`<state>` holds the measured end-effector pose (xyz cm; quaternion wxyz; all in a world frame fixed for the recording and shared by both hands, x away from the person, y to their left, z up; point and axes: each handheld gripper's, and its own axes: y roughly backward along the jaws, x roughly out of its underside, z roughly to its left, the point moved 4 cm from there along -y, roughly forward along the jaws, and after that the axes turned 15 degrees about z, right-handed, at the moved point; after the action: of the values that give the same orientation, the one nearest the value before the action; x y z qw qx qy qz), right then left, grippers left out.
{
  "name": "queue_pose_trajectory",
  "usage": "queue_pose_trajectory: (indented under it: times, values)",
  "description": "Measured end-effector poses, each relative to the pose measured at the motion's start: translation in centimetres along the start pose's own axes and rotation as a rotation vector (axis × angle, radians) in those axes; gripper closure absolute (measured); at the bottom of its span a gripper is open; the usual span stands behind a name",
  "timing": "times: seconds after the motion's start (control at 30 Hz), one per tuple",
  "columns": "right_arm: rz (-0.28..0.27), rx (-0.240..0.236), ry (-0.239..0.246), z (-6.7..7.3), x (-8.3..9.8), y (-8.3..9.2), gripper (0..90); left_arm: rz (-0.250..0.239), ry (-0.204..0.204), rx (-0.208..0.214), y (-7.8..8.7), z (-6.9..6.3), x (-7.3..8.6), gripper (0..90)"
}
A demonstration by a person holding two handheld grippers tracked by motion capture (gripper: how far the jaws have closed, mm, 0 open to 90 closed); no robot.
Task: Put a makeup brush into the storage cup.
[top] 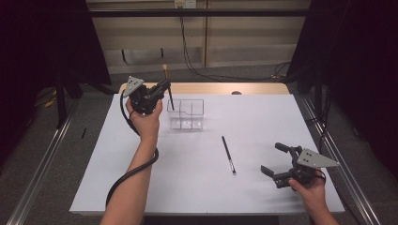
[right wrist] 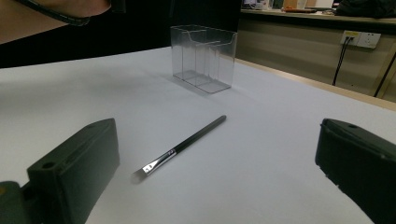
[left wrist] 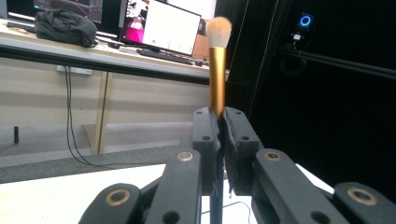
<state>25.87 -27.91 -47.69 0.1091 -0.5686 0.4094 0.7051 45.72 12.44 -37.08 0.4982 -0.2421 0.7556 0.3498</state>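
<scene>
My left gripper (top: pixel 165 86) is shut on a makeup brush (top: pixel 168 89) with a gold ferrule and pale bristles, held upright above the left end of a clear plastic organizer (top: pixel 186 113). In the left gripper view the brush (left wrist: pixel 217 70) rises bristles up from between the closed pads (left wrist: pixel 218 140). A second, thin black brush (top: pixel 228 154) lies flat on the white table, right of centre. My right gripper (top: pixel 274 159) rests near the front right corner, open, nothing between its fingers. In the right gripper view the thin brush (right wrist: pixel 184 144) lies ahead of the open gripper (right wrist: pixel 219 163), with the organizer (right wrist: pixel 204 58) beyond it.
The white table top (top: pixel 202 187) sits on a wooden board whose edge shows at the back (top: pixel 220 88). Metal rails run along both sides on the floor (top: pixel 42 164). Cables hang on the back wall (top: pixel 187 51). A desk with monitors (left wrist: pixel 163 32) stands beyond.
</scene>
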Motion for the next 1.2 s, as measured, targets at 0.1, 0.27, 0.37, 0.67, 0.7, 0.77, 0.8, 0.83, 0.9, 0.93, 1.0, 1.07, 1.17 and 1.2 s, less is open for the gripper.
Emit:
queue_pose_trajectory:
  times: [0.1,0.27,0.37,0.67,0.7,0.77,0.8,0.83,0.9,0.93,1.0,1.07,1.17,1.2]
  values:
    - [0.001,0.000,-0.001,0.0,0.0,0.0,0.0,0.002,0.006,-0.002,-0.3,0.1,0.0,84.2]
    - [-0.003,-0.001,-0.001,0.0,0.0,0.0,0.0,-0.001,-0.011,-0.006,-0.6,0.1,-0.3,84.2]
    - [-0.004,0.000,-0.002,-0.1,0.0,0.0,0.0,0.005,-0.024,-0.006,-0.8,0.0,-0.4,84.2]
    - [-0.004,-0.002,-0.003,-0.1,0.1,0.0,0.0,0.010,-0.039,-0.015,-1.4,0.0,-0.7,84.2]
    - [-0.001,-0.001,-0.004,-0.1,0.1,0.0,0.0,0.011,-0.042,-0.019,-1.4,0.0,-0.7,84.2]
    - [0.000,0.001,-0.005,-0.1,0.1,0.0,0.0,0.013,-0.045,-0.021,-1.6,0.1,-0.6,84.2]
    - [0.001,0.000,-0.004,-0.1,0.1,0.0,0.0,0.015,-0.045,-0.022,-1.7,0.1,-0.6,84.2]
    - [0.001,0.000,-0.003,-0.1,0.1,0.0,0.0,0.019,-0.051,-0.027,-1.7,0.2,-0.5,84.2]
    - [-0.001,-0.002,-0.002,-0.1,0.1,0.0,0.0,0.019,-0.046,-0.028,-1.8,0.3,-0.5,84.2]
    - [-0.002,-0.003,-0.002,-0.1,0.1,0.0,0.0,0.019,-0.047,-0.032,-1.9,0.4,-0.4,84.2]
    - [-0.001,-0.002,-0.001,-0.1,0.1,0.0,0.0,0.018,-0.051,-0.037,-1.9,0.5,-0.4,84.2]
    - [-0.001,-0.002,-0.001,-0.1,0.1,0.0,0.0,0.019,-0.053,-0.038,-2.0,0.5,-0.3,84.2]
    - [0.000,-0.003,0.000,-0.1,0.1,0.0,0.0,0.022,-0.066,-0.044,-2.2,0.4,-0.2,84.2]
    - [0.000,-0.004,0.000,-0.1,0.1,0.0,0.0,0.022,-0.067,-0.044,-2.2,0.4,-0.2,84.2]
